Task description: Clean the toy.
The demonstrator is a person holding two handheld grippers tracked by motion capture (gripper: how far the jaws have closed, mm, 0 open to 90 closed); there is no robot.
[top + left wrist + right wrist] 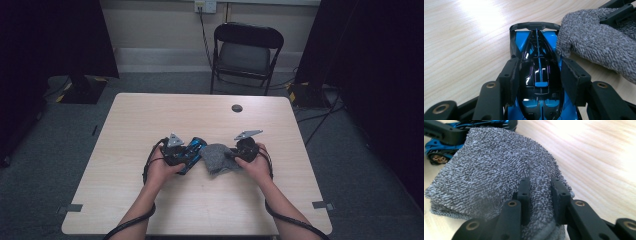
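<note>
High view: we hold the toy car (192, 154) in the left gripper (184, 152) and the grey cloth (217, 158) in the right gripper (235, 152), both near the table (150, 125) centre, cloth at the car's 3 o'clock.
Left gripper view: our jaws clamp the toy car's (539, 72) flanks, half-closed; the cloth (596, 42) touches its tail at 2 o'clock.
Right gripper view: jaws pinch a fold of cloth (499, 170), nearly shut; car (439, 147) at 10 o'clock.
Advice: we judge steadying the car and wiping with short, light strokes works best.
</note>
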